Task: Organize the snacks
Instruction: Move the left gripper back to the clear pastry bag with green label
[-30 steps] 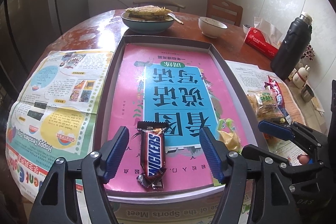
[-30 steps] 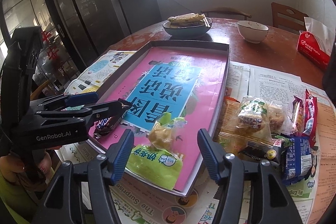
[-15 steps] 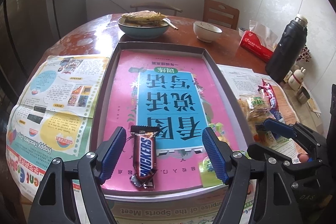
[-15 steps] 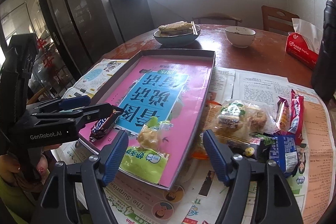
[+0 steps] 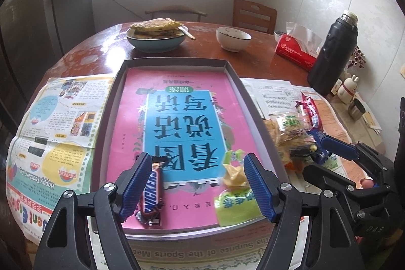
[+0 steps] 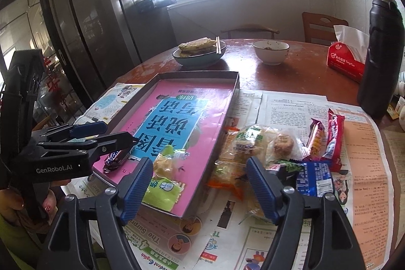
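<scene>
1. Shallow box tray [image 5: 235, 82], pink book cover lining it; centre of the table, long axis running 12 to 6 o'clock in the left wrist view.
2. Loose snack pile [image 6: 268, 146] on newspaper, just beside the tray's right wall, at 12 to 1 o'clock from the right gripper [image 6: 200, 185]; the nearer hand for it, in my judgement.
3. Green packet [image 5: 235, 204], inside the tray, near corner.
4. Snickers bar [image 5: 152, 191], inside the tray, long axis 12 to 6 o'clock, at the left finger of the left gripper [image 5: 195, 185].
5. Both grippers: spread wide, holding nothing.
</scene>
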Demonstrator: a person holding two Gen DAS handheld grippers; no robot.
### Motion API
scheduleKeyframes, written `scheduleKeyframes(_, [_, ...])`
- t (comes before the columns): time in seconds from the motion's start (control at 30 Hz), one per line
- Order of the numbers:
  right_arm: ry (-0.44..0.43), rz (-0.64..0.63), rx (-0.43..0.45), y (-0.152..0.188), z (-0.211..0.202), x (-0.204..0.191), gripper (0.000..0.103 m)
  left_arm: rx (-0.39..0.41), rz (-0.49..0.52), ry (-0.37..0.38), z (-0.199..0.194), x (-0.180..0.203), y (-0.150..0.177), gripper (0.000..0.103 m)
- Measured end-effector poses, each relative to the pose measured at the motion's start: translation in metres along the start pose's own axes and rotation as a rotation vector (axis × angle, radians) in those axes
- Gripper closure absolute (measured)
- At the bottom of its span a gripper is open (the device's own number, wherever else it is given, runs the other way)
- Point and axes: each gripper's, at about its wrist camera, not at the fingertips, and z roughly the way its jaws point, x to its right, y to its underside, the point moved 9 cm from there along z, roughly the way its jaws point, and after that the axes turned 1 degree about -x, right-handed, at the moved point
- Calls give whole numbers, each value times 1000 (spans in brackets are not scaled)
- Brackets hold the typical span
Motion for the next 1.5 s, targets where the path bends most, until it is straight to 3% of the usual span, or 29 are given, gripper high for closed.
scheduleKeyframes(0.9, [56, 117, 90, 3, -43, 76, 23, -25, 126, 71, 10, 88, -24, 27])
scheduleKeyframes(1.5, [95, 177, 84, 15, -49, 120, 22, -135, 175, 143, 47, 139, -28, 27])
